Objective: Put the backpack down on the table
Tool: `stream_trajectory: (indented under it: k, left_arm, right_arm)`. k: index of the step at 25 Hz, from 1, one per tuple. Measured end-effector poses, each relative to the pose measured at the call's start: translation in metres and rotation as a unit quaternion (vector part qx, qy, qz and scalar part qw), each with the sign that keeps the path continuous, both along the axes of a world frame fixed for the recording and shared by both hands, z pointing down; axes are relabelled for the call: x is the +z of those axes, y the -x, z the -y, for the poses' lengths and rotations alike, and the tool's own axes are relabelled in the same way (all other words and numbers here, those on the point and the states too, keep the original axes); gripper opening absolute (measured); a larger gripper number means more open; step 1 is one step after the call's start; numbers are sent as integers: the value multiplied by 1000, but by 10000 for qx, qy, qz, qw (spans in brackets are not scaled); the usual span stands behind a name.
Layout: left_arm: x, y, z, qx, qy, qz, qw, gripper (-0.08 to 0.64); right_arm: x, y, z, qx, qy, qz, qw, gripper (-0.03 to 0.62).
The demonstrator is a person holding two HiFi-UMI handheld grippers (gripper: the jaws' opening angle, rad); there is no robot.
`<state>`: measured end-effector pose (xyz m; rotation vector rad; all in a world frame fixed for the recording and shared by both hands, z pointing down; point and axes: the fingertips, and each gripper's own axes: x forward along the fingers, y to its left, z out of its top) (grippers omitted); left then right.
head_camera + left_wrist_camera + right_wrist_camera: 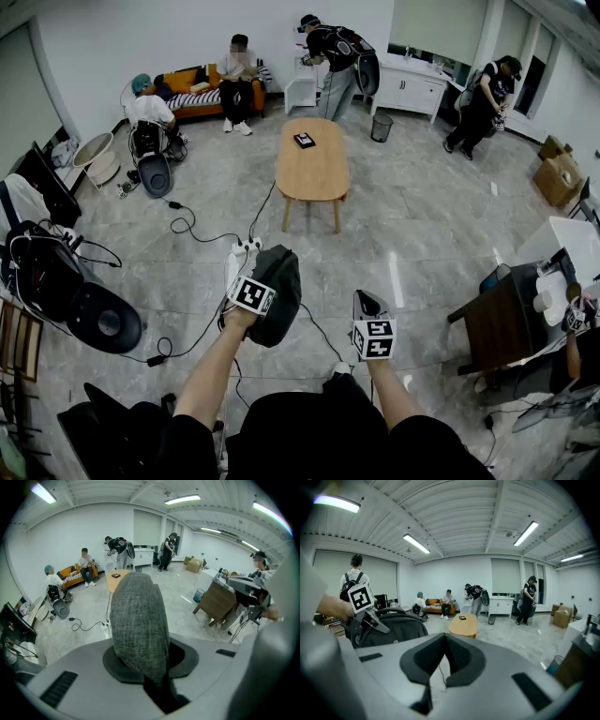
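A dark grey backpack (277,292) hangs above the floor, held up by my left gripper (255,281), which is shut on its top. In the left gripper view the grey fabric (139,620) fills the space between the jaws. My right gripper (367,304) is beside it to the right, shut with nothing in it; its pads (423,654) meet at the tips. From the right gripper view the backpack (386,629) shows at the left. The oval wooden table (312,171) stands ahead, well apart from both grippers, with a small black object (304,141) on it.
A power strip (242,251) and cables lie on the floor under the backpack. A dark wooden desk (497,323) stands at the right, black equipment (98,323) at the left. Several people are around the room's far side, near an orange sofa (197,89).
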<state>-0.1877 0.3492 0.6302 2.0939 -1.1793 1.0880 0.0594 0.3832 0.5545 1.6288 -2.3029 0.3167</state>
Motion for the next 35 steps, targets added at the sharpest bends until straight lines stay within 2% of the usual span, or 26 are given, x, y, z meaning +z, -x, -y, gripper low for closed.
stream_trajectory:
  k: [6, 10, 19, 22, 30, 35]
  left_arm:
    - [15, -11, -11, 350, -48, 193, 9992, 80]
    - [35, -13, -35, 381, 390, 84, 9985, 80]
    - [56, -25, -59, 738, 742, 212, 9943, 80]
    - [57, -29, -68, 824, 966, 137, 9918, 80]
    - [51, -21, -58, 907, 663, 387, 9929, 81]
    - [46, -27, -65, 1033, 812, 276, 9909, 81]
  right_arm:
    - [12, 5, -5, -108, 123, 93, 9998, 9]
    - [19, 13, -14, -182, 170, 87, 9997, 11]
    - [26, 13, -25, -165, 239, 16, 9996, 11]
    - [22, 15, -23, -193, 193, 48, 9996, 11]
    - [14, 21, -26, -238, 110, 95, 9996, 11]
    - [13, 23, -32, -212, 215, 109, 9995, 11]
